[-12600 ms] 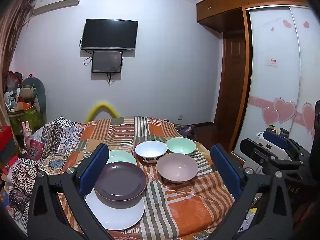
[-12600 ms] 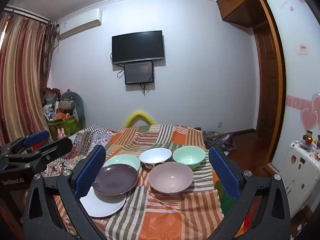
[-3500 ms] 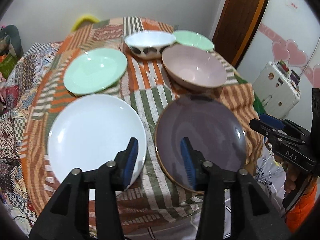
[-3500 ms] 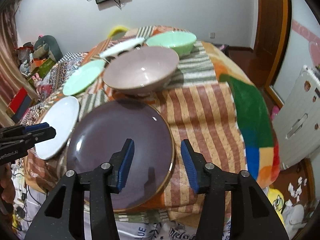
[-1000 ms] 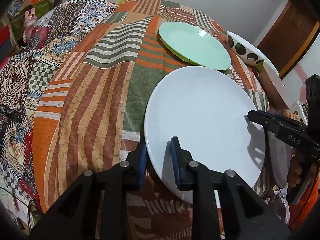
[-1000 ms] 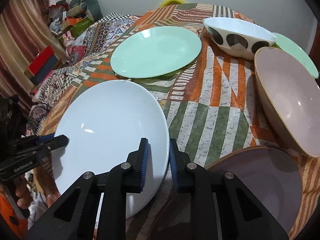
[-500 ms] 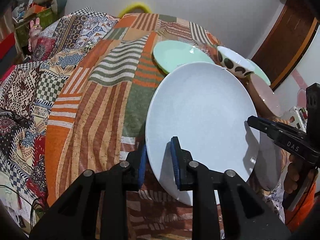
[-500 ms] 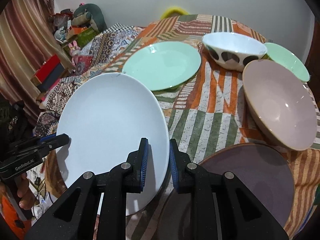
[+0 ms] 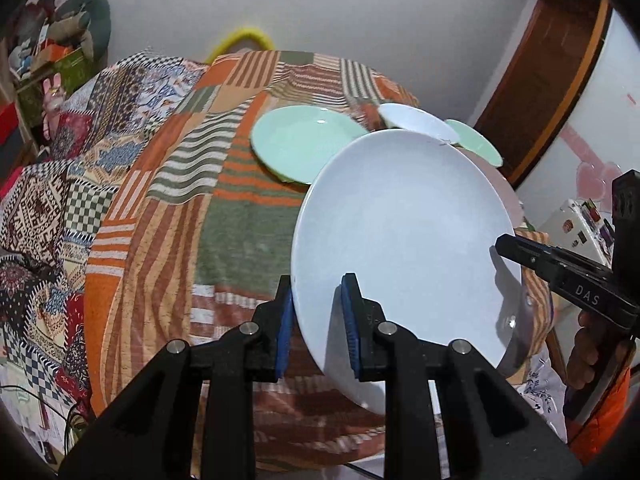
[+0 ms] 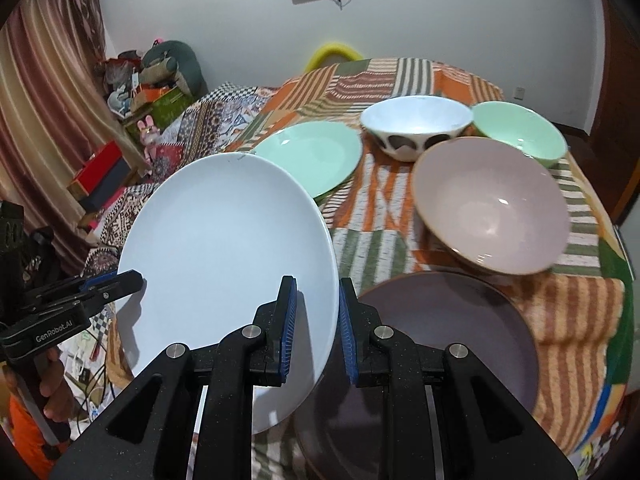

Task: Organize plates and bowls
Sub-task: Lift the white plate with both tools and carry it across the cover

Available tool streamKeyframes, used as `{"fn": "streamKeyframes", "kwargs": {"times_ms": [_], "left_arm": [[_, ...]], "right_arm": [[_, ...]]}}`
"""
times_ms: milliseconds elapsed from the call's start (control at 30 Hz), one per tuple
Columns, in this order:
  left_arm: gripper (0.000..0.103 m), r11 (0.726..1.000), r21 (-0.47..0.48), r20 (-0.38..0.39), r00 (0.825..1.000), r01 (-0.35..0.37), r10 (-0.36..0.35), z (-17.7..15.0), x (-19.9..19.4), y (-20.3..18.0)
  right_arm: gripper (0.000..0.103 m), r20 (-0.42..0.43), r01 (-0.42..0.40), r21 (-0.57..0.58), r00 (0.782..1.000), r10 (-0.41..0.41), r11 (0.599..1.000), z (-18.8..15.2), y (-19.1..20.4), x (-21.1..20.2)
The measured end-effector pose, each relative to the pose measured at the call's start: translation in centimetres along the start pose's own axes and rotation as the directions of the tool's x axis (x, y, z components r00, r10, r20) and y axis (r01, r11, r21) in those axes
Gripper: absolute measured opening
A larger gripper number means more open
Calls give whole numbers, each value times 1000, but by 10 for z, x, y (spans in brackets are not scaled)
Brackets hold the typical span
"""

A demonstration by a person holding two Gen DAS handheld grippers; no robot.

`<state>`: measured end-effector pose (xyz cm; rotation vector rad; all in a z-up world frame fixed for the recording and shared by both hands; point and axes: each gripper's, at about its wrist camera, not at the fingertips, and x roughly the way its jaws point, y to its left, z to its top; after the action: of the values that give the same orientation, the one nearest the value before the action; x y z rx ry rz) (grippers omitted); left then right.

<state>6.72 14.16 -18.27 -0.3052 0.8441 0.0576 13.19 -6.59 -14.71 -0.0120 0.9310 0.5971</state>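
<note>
Both grippers hold one large white plate (image 9: 404,236) in the air, tilted, above the patchwork-covered table (image 9: 224,216). My left gripper (image 9: 316,320) is shut on its left rim; my right gripper (image 10: 316,320) is shut on its right rim, the plate (image 10: 228,252) filling the left of that view. A dark purple plate (image 10: 448,356) lies on the table just below and right of it. Further back are a mint green plate (image 10: 316,152), a pink bowl (image 10: 492,204), a white bowl with dark spots (image 10: 416,124) and a mint green bowl (image 10: 520,128).
The table's near edge drops off under the grippers. A patterned bedspread (image 9: 52,184) and clutter with a red box (image 10: 100,172) lie to the left. A wooden door (image 9: 548,72) and a white appliance (image 9: 576,224) stand to the right.
The white plate has risen off the table, held at both rims, and has moved towards the purple plate. Both grippers stayed shut on it.
</note>
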Motion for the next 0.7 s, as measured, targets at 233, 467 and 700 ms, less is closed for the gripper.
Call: {"fn": "streamKeyframes", "kwargs": {"times_ms": [233,467,700], "left_arm": [[22,998,59,-9,1000,25,-25,0,0,-36],[22,994,101,-41,998,53,-49,-4,9,-68],[22,986,146,-85,994,75,-63,-10,23,-96]], "right_arm": [[19,32,24,36,999,-25,999,-9,-24,-23],[19,46,55,73,997,-59,996,-23,-49,-41],[19,36,79,127,996,-84,989,-40,-73,-50]]}}
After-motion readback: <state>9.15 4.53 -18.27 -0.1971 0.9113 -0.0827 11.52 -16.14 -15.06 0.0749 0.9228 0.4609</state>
